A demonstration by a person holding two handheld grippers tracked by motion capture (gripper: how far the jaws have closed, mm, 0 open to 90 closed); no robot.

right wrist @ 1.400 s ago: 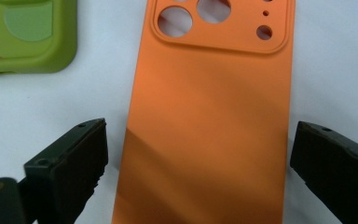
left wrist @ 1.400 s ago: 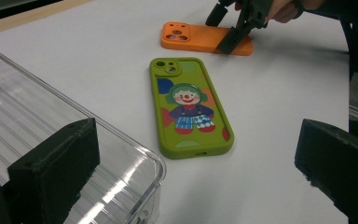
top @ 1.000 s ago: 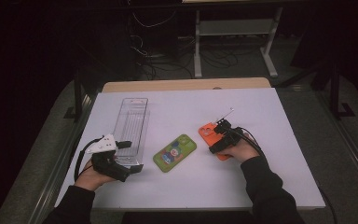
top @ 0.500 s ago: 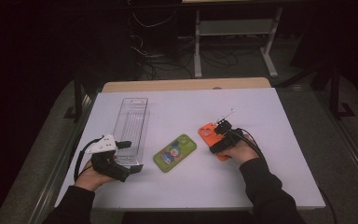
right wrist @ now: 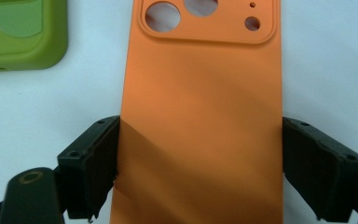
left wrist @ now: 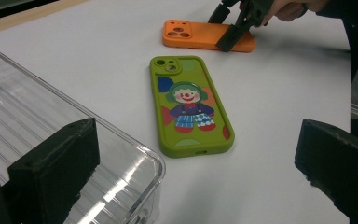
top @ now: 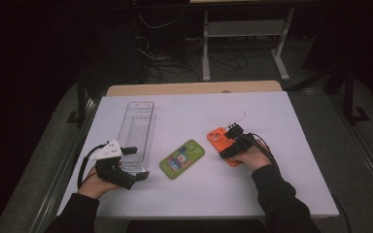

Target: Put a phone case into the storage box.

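There are two phone cases on the white counter (top: 291, 126). One orange phone case (right wrist: 200, 121) lies flat on its face, with three big holes and one tiny hole near its top. One green phone case (left wrist: 189, 105) with a clown picture lies just beside it, not touching. One clear plastic tray (top: 137, 133) sits at the left side of the counter.

The right gripper (right wrist: 200, 165) has its two fingers (right wrist: 91, 163) on the two long sides of the orange phone case, touching its edges. They have just been closing a little around it. The left gripper (left wrist: 191, 177) holds nothing. Its fingers are wide open, one over the tray's near corner.
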